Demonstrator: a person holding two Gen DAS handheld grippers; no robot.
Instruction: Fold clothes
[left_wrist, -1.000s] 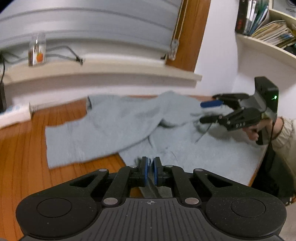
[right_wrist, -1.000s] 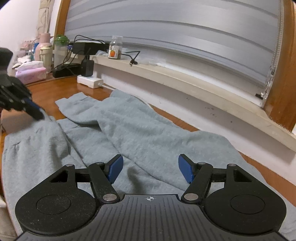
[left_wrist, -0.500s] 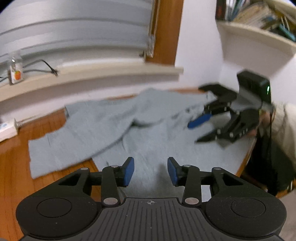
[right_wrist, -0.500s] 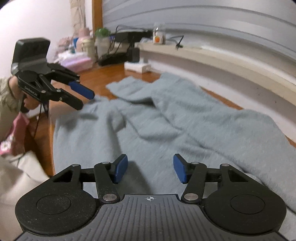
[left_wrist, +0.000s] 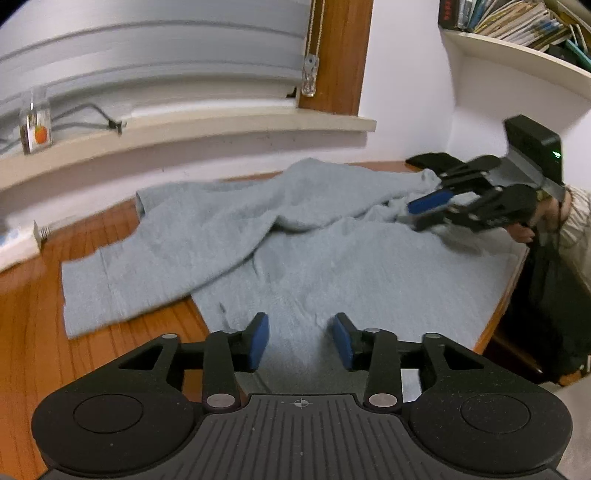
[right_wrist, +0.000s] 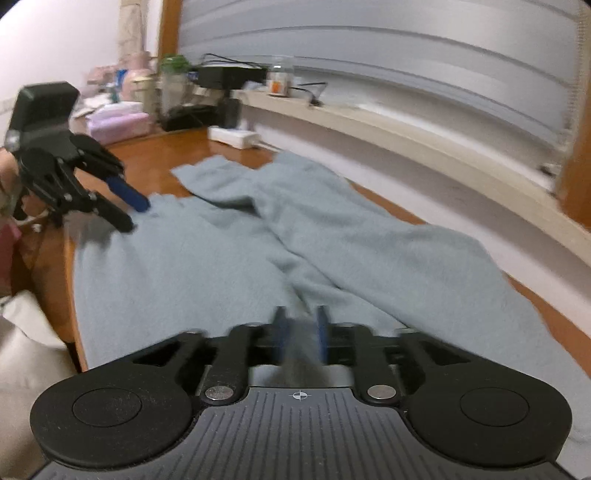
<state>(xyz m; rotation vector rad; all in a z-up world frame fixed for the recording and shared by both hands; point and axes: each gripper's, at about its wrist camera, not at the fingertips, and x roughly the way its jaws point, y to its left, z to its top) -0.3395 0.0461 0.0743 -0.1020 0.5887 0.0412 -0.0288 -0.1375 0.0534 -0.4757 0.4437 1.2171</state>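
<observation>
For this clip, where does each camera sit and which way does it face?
Left wrist: on the left gripper, low at the garment's near edge, facing the sill and bookshelf; its open fingers show, plus the right gripper and hand.
Right wrist: on the right gripper, looking along the garment toward the power strip; its blurred, nearly closed fingers show, plus the left gripper.
Shared: garment, sill, jar, each other's gripper.

No legible txt anywhere. Book spines (left_wrist: 498, 18) on shelf (left_wrist: 517, 55) top right: red marks on one dark spine, too small to read. Jar (left_wrist: 36, 125) on sill has orange label pic, no words readable.
</observation>
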